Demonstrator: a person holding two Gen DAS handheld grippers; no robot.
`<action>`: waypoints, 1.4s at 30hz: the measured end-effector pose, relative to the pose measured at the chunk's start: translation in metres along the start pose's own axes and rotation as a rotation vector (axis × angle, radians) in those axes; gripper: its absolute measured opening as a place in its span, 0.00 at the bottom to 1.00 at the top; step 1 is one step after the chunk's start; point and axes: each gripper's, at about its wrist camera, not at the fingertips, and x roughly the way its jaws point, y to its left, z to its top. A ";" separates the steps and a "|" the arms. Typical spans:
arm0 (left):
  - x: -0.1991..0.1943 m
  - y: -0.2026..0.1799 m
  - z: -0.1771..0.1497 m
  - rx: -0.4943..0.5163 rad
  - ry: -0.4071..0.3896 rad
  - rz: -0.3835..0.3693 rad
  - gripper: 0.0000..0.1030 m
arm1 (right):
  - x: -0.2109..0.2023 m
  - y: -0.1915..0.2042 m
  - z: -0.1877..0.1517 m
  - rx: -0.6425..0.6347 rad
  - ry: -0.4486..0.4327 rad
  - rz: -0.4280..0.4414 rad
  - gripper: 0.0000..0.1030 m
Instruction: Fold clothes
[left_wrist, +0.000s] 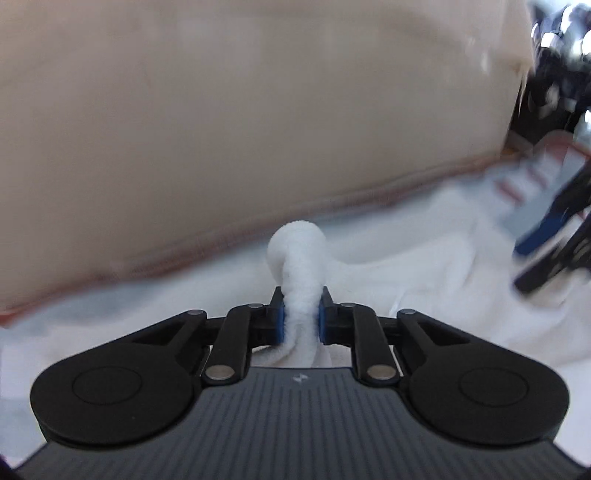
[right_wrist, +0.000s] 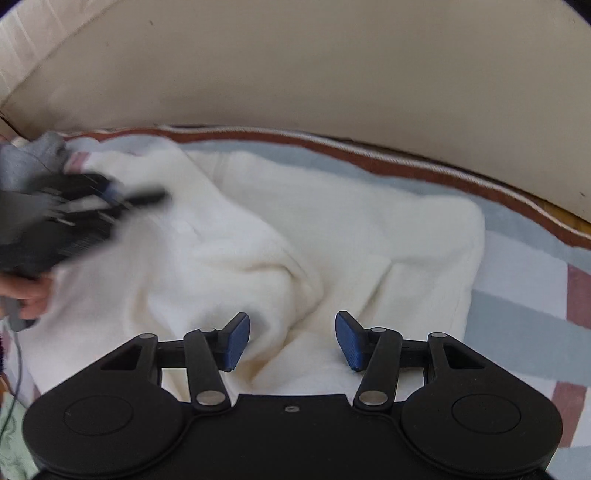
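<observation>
Two tongs, one grip on the white garment (right_wrist: 258, 240).
Left tongs (left_wrist: 300, 314) pinch a bunched edge to lift it; right tongs (right_wrist: 291, 339) hover wide open, empty, above.

A cream-white fleecy garment (right_wrist: 236, 236) lies spread and rumpled, with a deep fold running down its middle and a straight hemmed edge at the far right. It lies directly below and ahead of the right hand-held gripper (right_wrist: 291, 339), whose jaws stand apart above it. A bunched ridge of it is pinched in the left hand-held gripper (left_wrist: 300, 314).
</observation>
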 end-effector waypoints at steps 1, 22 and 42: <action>-0.017 0.004 0.001 -0.059 -0.065 0.020 0.15 | -0.003 0.004 -0.005 -0.004 -0.003 -0.006 0.56; -0.006 0.030 -0.038 -0.287 0.201 0.095 0.15 | 0.044 0.008 -0.002 0.325 -0.013 0.314 0.70; -0.056 0.033 0.002 -0.239 0.028 0.290 0.57 | -0.056 0.000 0.005 0.304 -0.479 -0.027 0.69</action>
